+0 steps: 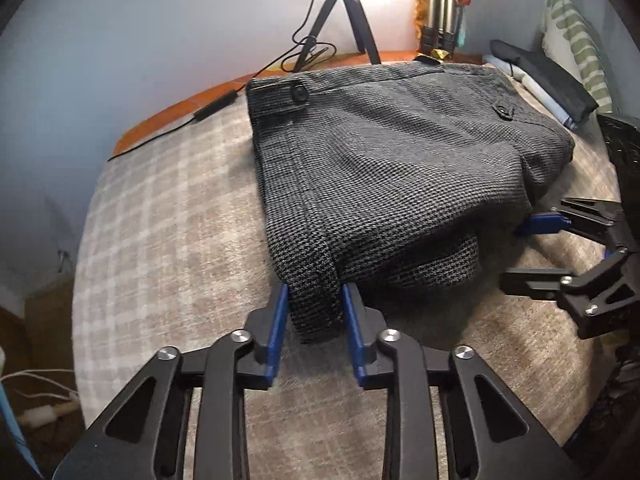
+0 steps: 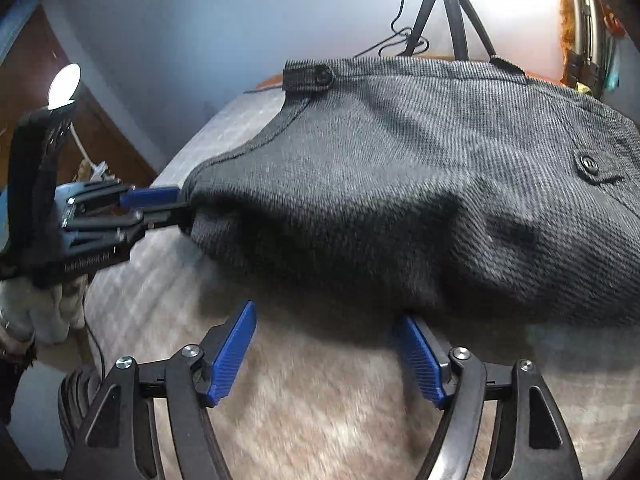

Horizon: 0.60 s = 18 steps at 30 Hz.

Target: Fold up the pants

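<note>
Dark grey houndstooth pants (image 1: 384, 160) lie folded in a thick bundle on the bed, waistband with a buttoned tab at the far side. My left gripper (image 1: 314, 300) has its blue pads pressed on both sides of the cuffed near corner of the bundle; the right wrist view shows the left gripper (image 2: 182, 208) biting that same corner of the pants (image 2: 420, 168). My right gripper (image 2: 326, 322) stands open just short of the near edge of the bundle, nothing between its pads. In the left wrist view the right gripper (image 1: 516, 250) sits at the bundle's right corner.
The beige checked bedspread (image 1: 168, 220) covers the bed. A black tripod (image 1: 348, 20) with cables stands behind the pants. A folded dark item and a striped pillow (image 1: 576, 44) lie at the far right. A dark basket (image 1: 624, 148) stands at the right edge.
</note>
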Each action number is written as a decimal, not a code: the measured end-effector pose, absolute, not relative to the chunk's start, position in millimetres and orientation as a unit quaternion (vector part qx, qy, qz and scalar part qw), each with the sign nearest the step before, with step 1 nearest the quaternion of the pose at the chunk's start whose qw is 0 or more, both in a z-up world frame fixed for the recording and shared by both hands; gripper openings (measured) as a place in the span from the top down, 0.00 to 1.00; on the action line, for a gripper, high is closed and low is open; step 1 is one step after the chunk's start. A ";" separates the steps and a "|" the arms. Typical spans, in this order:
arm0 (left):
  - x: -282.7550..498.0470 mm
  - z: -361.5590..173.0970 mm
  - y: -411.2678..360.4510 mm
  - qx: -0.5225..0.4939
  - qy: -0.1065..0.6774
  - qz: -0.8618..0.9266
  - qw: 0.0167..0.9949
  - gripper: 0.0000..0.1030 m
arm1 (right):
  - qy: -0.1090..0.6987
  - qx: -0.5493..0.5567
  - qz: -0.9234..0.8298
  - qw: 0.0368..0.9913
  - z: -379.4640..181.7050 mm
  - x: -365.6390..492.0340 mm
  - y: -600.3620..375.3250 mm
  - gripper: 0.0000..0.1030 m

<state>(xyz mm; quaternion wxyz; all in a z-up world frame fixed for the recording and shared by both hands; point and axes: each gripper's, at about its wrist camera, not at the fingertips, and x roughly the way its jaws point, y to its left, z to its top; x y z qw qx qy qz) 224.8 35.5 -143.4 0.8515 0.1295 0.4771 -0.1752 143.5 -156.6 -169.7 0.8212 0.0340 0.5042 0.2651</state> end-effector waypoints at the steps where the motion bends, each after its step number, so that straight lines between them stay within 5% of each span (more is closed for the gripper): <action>1: 224.6 -142.4 36.7 0.125 0.477 -0.177 0.852 0.78 | 0.499 0.038 0.264 0.824 -170.4 144.7 -153.7 0.22; 5: 224.4 -138.6 42.3 0.115 0.476 -0.178 0.854 0.78 | 0.483 0.041 0.272 0.831 -171.2 149.0 -142.0 0.25; 8: 226.4 -132.9 47.7 0.101 0.477 -0.175 0.855 0.78 | 0.487 0.054 0.303 0.817 -169.5 154.0 -139.4 0.62; 11: 225.8 -125.1 52.8 0.089 0.472 -0.170 0.861 0.75 | 0.492 0.100 0.328 0.800 -167.8 162.9 -143.1 0.81; 18: 225.3 -108.2 60.0 0.093 0.450 -0.149 0.875 0.72 | 0.507 0.192 0.357 0.761 -141.9 173.3 -168.2 0.85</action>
